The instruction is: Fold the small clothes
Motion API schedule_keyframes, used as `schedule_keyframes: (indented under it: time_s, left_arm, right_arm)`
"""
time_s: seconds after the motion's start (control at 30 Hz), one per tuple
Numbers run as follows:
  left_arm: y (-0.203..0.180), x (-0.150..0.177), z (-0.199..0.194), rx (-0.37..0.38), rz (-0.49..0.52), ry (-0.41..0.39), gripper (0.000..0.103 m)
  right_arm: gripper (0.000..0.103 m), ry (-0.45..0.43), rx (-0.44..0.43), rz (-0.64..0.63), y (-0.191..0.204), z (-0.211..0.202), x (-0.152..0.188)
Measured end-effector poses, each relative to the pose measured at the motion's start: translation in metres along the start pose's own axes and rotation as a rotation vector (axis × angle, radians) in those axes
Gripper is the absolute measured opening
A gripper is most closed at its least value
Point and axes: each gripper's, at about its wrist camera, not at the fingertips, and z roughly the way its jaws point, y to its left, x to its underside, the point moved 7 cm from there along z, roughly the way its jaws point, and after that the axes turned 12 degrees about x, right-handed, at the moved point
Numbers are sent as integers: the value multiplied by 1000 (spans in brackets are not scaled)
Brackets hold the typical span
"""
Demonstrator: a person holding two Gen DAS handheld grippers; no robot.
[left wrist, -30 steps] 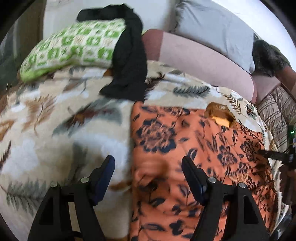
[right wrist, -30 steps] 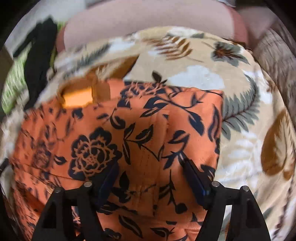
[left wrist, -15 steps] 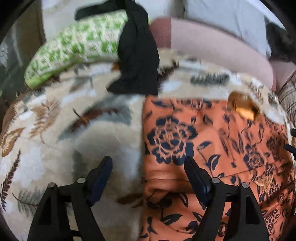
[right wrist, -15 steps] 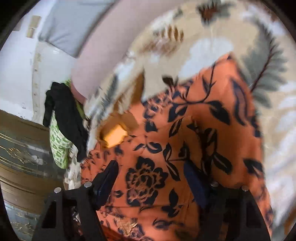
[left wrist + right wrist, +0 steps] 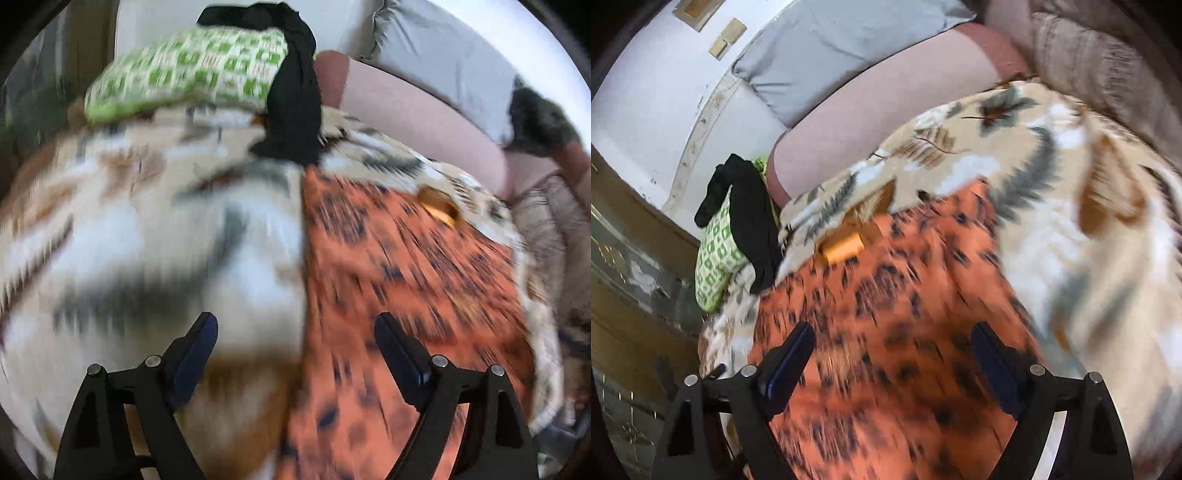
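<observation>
Now both grippers are clear of the cloth, between folds. Left to right: green pillow (image 5: 192,70) with a black garment (image 5: 295,92) draped over it, well apart from the work. Leaf-print blanket (image 5: 147,229) covers the bed. Left gripper (image 5: 295,354) is spread wide, its jaws have just been opening, nothing pinched; it straddles the left edge of the orange floral cloth (image 5: 406,295), one finger over blanket, the other over cloth. The cloth lies flat on the blanket, right of centre, an orange tag (image 5: 437,210) at its far edge. Right gripper (image 5: 890,358) is also spread, jaws have just been opening, empty, hovering over the cloth's middle. Frames are heavily blurred, so crease lines cannot be told. Likely step: one fold laid, hands repositioning. Next move calls for each gripper to find an edge or corner, pinch a single layer, then lift and carry it across evenly.
</observation>
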Motion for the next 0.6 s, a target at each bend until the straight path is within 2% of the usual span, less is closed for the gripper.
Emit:
schedule_keyframes:
  time_s: [0.13,0.2,0.33,0.4,0.5,0.6]
  left_arm:
    - [2,83,-31,94,-77,65,87]
    - [-1,115,-37,90,-61,108,87]
    - [-2,145,-35,85,-95,142,87]
    - [0,147,-31,67,-106,148,87]
    - [-4,150,-28,27,-83,142,87]
    - [-10,153,-27,20,-61,138,87]
  right_arm:
    - [89,120,45,-18,-60,-31,76]
    - [89,168,22,8,-85,-39,106]
    - [89,235,-117,79,-96,-42,145]
    - [89,241,-117,89,-91,-42,160]
    - [89,145,35,-23,-72,-49,168]
    - [89,51,161,-260,-15,-56,180]
